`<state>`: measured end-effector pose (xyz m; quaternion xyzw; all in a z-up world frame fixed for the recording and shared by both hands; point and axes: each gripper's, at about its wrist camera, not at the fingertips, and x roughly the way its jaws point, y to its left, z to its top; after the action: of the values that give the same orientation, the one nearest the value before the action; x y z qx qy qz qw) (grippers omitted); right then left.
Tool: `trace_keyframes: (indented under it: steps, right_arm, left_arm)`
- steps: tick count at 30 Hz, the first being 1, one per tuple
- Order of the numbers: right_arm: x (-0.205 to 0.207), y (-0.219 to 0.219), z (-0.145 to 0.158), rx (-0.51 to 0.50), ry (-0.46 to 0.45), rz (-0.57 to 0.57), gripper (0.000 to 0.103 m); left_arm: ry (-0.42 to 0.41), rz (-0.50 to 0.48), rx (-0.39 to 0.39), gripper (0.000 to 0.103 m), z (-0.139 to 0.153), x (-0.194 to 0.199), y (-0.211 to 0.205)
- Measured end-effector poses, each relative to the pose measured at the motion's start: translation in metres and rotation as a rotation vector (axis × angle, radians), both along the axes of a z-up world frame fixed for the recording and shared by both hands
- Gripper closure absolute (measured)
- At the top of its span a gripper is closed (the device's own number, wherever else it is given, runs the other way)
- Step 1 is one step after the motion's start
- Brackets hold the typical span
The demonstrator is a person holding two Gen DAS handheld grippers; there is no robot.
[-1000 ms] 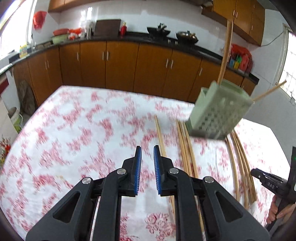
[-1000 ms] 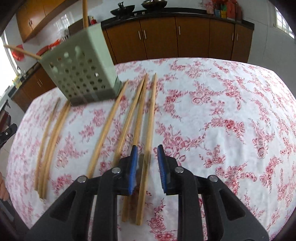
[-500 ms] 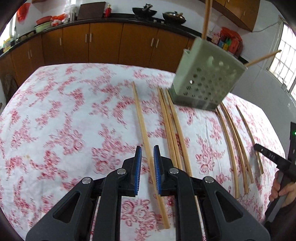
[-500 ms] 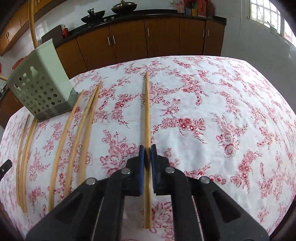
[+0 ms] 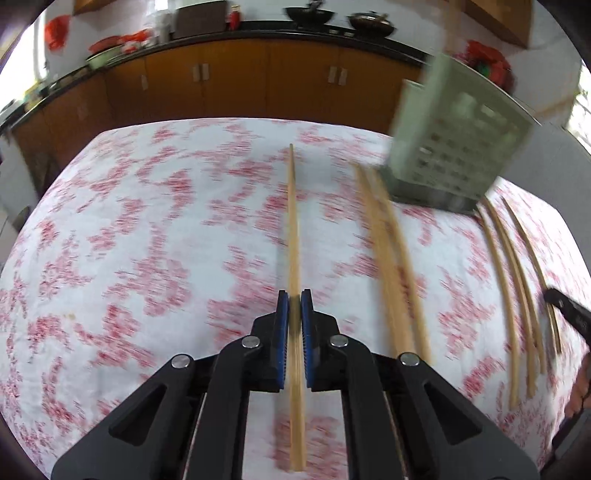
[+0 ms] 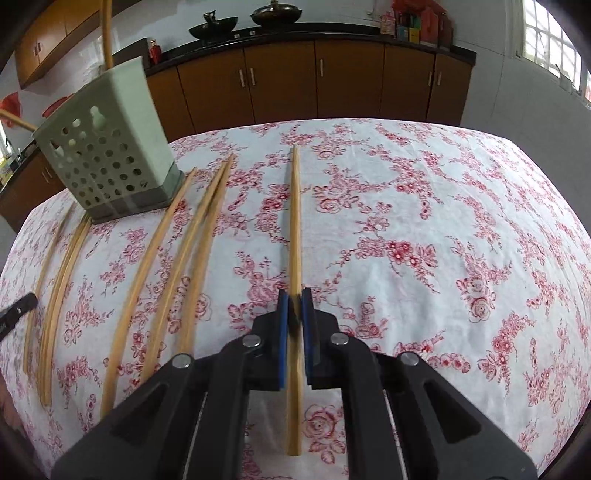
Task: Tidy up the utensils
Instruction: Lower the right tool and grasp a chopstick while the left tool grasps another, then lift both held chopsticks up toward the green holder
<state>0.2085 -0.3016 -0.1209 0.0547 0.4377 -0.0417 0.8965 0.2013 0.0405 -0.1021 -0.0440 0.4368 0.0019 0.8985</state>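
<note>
The step in hand is the pick-up: each gripper has a chopstick, and both sticks belong in the green basket (image 6: 107, 162) standing on the flowered tablecloth (image 6: 443, 229). Farthest left of the basket, the left gripper (image 5: 294, 306) is clamped on 1 chopstick (image 5: 292, 221), which runs lengthwise between its blue pads. This view is blurred, so I cannot tell whether that stick is off the cloth. Nearer the basket on that side lies a loose group (image 6: 55, 288), 3 as far as I can tell, its far ends close beside the basket's base. In the basket stand 2 chopsticks, 1 upright (image 6: 107, 33) and 1 leaning out to its left (image 6: 14, 120). Just right of the basket lie 3 more, 1 single (image 6: 147, 280) and a touching pair (image 6: 199, 251). Farthest right, well clear of the basket, the right gripper (image 6: 294, 306) is closed on 1 chopstick (image 6: 295, 214) near its thick end. That makes 8 chopsticks outside the basket, 2 inside it, 1 basket and 2 grippers. The next move, I judge, calls for lifting each stick, tipping it upright and lowering it into the basket's open top, 1 hand at a time so they do not collide.
</note>
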Motion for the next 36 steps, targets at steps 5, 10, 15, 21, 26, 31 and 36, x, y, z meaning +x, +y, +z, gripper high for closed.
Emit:
trace_keyframes:
  steps: [5,10,15,21,26,31,36]
  right_arm:
    - [0.005,0.0,-0.002,-0.022,-0.016,-0.004,0.094]
    - [0.007,-0.002,-0.003,-0.029,-0.021,-0.006,0.094]
    - [0.008,-0.004,-0.003,-0.015,-0.021,-0.005,0.094]
    - [0.008,-0.004,-0.004,-0.013,-0.021,-0.006,0.094]
    - [0.008,-0.004,-0.004,-0.014,-0.021,-0.006,0.094]
    - [0.002,0.0,-0.004,-0.032,-0.019,-0.003,0.093]
    - [-0.012,0.0,-0.004,-0.028,-0.019,0.0,0.093]
  left_arm:
    - [-0.003,-0.001,-0.005,0.095,-0.001,0.005,0.018]
    - [-0.028,-0.029,0.02,0.094,-0.003,0.001,0.015]
    - [-0.028,-0.027,0.003,0.094,-0.002,0.0,0.015]
    - [-0.028,-0.027,0.007,0.094,-0.002,0.0,0.016]
    - [-0.028,-0.028,0.01,0.094,-0.002,0.001,0.016]
    - [-0.023,-0.027,0.01,0.094,-0.002,-0.006,0.015]
    - [-0.02,-0.045,0.01,0.094,-0.002,-0.02,0.012]
